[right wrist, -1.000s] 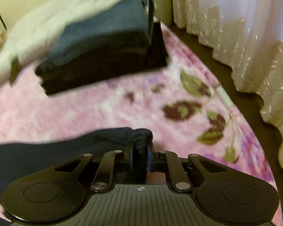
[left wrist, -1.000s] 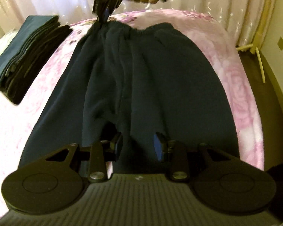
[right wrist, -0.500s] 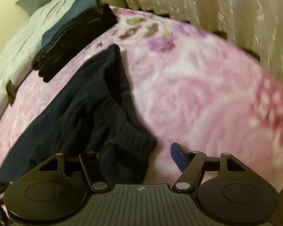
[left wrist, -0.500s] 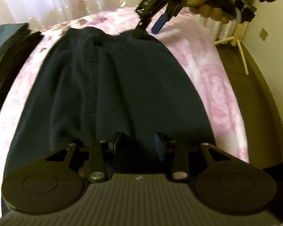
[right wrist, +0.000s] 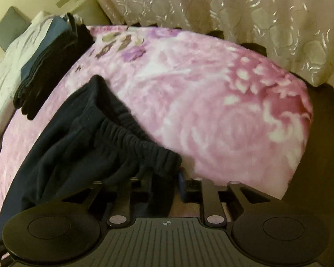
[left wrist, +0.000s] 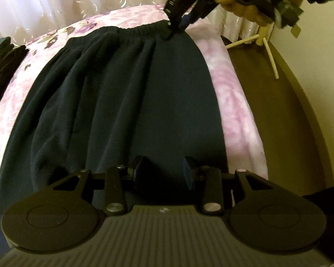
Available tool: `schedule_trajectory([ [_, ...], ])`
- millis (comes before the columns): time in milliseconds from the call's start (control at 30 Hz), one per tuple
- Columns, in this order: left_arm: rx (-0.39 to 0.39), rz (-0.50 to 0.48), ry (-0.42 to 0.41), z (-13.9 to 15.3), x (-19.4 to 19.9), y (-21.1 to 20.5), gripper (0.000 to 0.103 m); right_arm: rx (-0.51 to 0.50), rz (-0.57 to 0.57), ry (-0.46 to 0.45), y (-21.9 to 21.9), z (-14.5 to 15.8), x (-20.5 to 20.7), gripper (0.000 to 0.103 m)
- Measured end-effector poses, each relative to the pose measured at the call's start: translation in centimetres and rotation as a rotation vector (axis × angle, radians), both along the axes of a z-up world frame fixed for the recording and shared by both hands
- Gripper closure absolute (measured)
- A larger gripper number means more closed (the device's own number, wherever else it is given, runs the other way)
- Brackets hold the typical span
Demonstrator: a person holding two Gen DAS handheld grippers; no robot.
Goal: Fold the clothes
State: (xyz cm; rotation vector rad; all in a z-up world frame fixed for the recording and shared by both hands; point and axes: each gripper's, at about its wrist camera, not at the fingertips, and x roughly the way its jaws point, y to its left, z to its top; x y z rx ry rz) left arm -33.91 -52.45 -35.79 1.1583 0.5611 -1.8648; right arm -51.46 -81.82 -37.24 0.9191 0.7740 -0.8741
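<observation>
dark navy trousers [left wrist: 127, 102] lie flat on the pink floral blanket [left wrist: 240, 102], filling the middle of the left wrist frame. long axis runs bottom to top of that frame: leg end at the bottom under the left gripper [left wrist: 163, 173], elastic waistband [left wrist: 127, 31] across the top.

right gripper [left wrist: 178, 25] sits at the top right of that frame, tips on the right-hand corner of the waistband. in the right wrist view the band corner [right wrist: 164, 158] drapes between its fingers, lower centre. jaws have just been closing, cloth between them; the left pad is hidden under the fabric, so a firm pinch cannot be confirmed. the visible blue pad [right wrist: 182, 184] stands just beside the band.

left gripper: fingers part-spread, dark cloth between and beneath them; cannot tell if they pinch it.

judgement: right hand is on the waist end, left on the leg end. the coming fold turns on that lengthwise axis.

folded stack [right wrist: 51, 66] well apart, upper left of the right wrist frame.
</observation>
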Motion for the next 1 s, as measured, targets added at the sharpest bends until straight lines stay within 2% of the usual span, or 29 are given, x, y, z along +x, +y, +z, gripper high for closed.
schedule_trajectory([
  [33,0.000,0.016,-0.001,0.3,0.3,0.4,0.070,-0.022,-0.002,0.006,0.3,0.4,0.2,0.050],
  [67,0.003,0.039,-0.005,0.7,0.8,1.0,0.070,-0.063,0.007,0.017,1.1,1.2,0.5,0.042],
  [167,0.017,0.127,-0.024,2.1,2.8,3.4,0.070,-0.123,0.043,0.056,3.6,3.2,1.7,0.041],
  [300,0.041,0.276,-0.055,4.4,6.6,8.1,0.069,-0.109,0.096,0.077,8.1,5.1,3.8,0.039],
  [367,0.056,0.347,-0.072,5.4,8.7,11.2,0.064,-0.075,0.119,0.103,10.5,5.6,5.0,0.014],
  [500,0.085,0.484,-0.106,7.5,12.9,17.7,0.058,-0.096,0.146,0.041,16.3,7.9,5.8,0.014],
  [633,0.116,0.602,-0.133,9.2,16.9,25.8,0.048,-0.113,0.174,0.068,22.3,10.3,7.5,0.014],
  [700,0.135,0.666,-0.143,10.0,18.7,30.0,0.038,-0.101,0.187,0.089,25.0,11.1,8.3,0.014],
  [767,0.148,0.735,-0.152,10.6,20.2,34.2,0.028,-0.091,0.218,0.118,27.6,11.5,9.4,0.014],
  [1000,0.220,0.961,-0.142,10.7,24.2,46.1,0.009,-0.104,0.372,0.211,35.6,12.1,14.5,0.014],
])
